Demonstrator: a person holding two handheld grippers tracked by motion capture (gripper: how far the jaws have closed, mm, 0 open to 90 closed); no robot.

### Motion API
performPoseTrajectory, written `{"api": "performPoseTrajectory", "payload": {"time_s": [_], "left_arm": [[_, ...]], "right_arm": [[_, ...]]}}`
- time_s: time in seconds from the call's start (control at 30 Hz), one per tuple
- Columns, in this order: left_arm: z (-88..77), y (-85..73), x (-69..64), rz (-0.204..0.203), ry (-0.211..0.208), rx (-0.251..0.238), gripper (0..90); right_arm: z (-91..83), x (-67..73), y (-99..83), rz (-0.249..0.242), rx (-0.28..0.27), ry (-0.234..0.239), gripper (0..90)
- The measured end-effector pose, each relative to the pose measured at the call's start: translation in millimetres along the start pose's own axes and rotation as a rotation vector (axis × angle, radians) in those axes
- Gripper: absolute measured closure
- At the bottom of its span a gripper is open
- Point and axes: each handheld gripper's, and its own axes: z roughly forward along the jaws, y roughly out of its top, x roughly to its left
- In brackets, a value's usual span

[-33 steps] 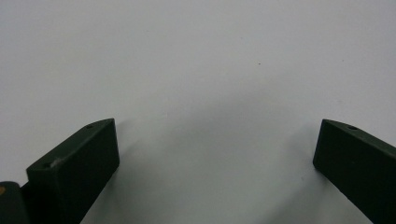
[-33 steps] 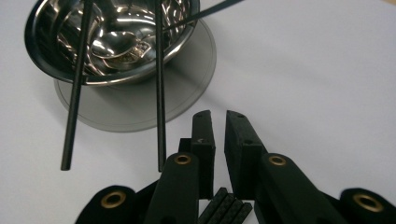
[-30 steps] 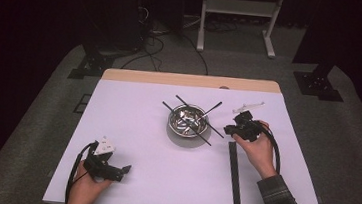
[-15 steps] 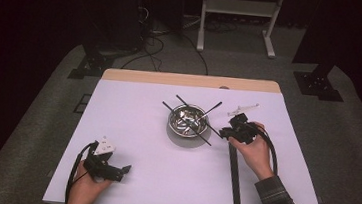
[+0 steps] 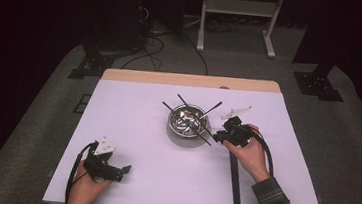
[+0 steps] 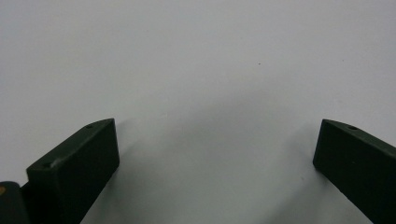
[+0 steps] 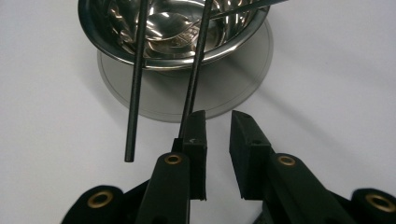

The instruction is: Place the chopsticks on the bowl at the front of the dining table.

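Observation:
A steel bowl (image 5: 187, 122) stands mid-table with several black sticks (image 5: 205, 135) leaning across its rim. My right gripper (image 5: 219, 135) sits just right of the bowl, pointing at it. In the right gripper view the bowl (image 7: 173, 56) is close ahead and two sticks (image 7: 135, 93) slope out of it. One stick (image 7: 196, 70) ends beside the left jaw of the right gripper (image 7: 217, 116). Those jaws have just been opening, and the narrow gap between them shows bare table. My left gripper (image 5: 125, 169) rests near the front left, its jaws wide apart (image 6: 215, 126) over bare table.
A long black bar (image 5: 234, 182) lies on the white tabletop (image 5: 139, 148) under the right forearm. A small white piece (image 5: 236, 111) lies behind the right hand. The table's wooden back edge (image 5: 191, 80) faces dark floor with cables and stands.
The right hand has shifted slightly left, toward the bowl. The left hand has not moved.

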Motion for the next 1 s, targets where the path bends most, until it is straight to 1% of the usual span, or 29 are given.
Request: {"api": "performPoseTrajectory", "payload": {"time_s": [0.33, 0.47, 0.53, 0.63, 1.0], "left_arm": [[0.0, 0.0, 0.1, 0.002, 0.001, 0.000, 0.0], [0.0, 0.1, 0.1, 0.003, 0.001, 0.000, 0.0], [0.0, 0.0, 0.1, 0.002, 0.001, 0.000, 0.0], [0.0, 0.0, 0.1, 0.003, 0.002, 0.000, 0.0], [0.0, 0.0, 0.0, 0.000, 0.000, 0.000, 0.0]], "right_arm": [[2.1, 10.4, 2.2, -0.033, 0.006, 0.018, 74.9], [2.3, 15.0, 3.1, -0.036, 0.010, 0.026, 74.9], [2.9, 16.5, 3.7, -0.050, 0.008, 0.026, 74.9], [3.3, 20.8, 4.8, -0.052, 0.012, 0.032, 74.9], [7.5, 37.0, 8.6, -0.092, 0.014, 0.052, 75.0]]}}
